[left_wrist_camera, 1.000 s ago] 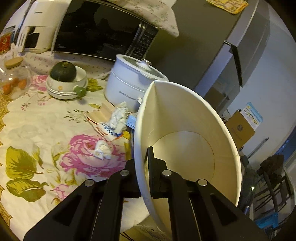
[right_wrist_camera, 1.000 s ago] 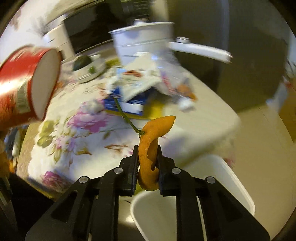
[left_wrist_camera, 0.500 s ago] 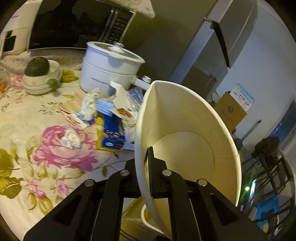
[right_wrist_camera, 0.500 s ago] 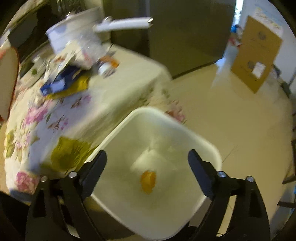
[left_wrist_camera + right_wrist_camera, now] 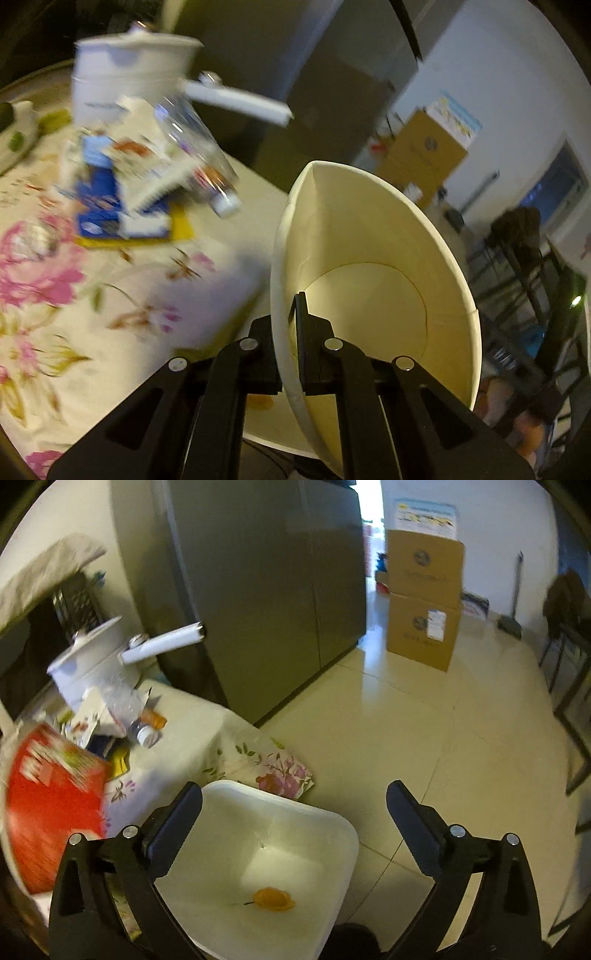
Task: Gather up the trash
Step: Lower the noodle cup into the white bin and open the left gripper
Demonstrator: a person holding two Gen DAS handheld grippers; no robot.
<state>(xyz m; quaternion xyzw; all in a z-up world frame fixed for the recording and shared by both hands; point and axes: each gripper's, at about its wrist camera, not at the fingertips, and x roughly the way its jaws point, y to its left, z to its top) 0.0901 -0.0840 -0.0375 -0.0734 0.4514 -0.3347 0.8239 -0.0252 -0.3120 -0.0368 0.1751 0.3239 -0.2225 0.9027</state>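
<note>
Plainly, we hold the left gripper (image 5: 286,325) clamped on the wall of a paper cup (image 5: 373,291), one finger inside the rim and one outside. The left wrist view shows the cup's cream inside, empty to the bottom; only the right wrist view shows its red printed outside (image 5: 51,805), blurred at the left edge.

Our right gripper (image 5: 293,812) is opening, its jaws spread wide with nothing between them. Below them stands a white bin (image 5: 325,834) just beside the table's corner, and at its bottom lies an orange peel (image 5: 273,899) with a thin stem. The left wrist view catches only a sliver of that bin under the cup, with a hint of orange.

Both views show the flowered tablecloth (image 5: 122,280) with a heap of wrappers, boxes and a crushed plastic bottle (image 5: 199,166) lying near a white pot (image 5: 125,81). The right wrist view alone shows the tiled floor (image 5: 443,738), the grey cabinet and stacked cardboard boxes (image 5: 424,598).
</note>
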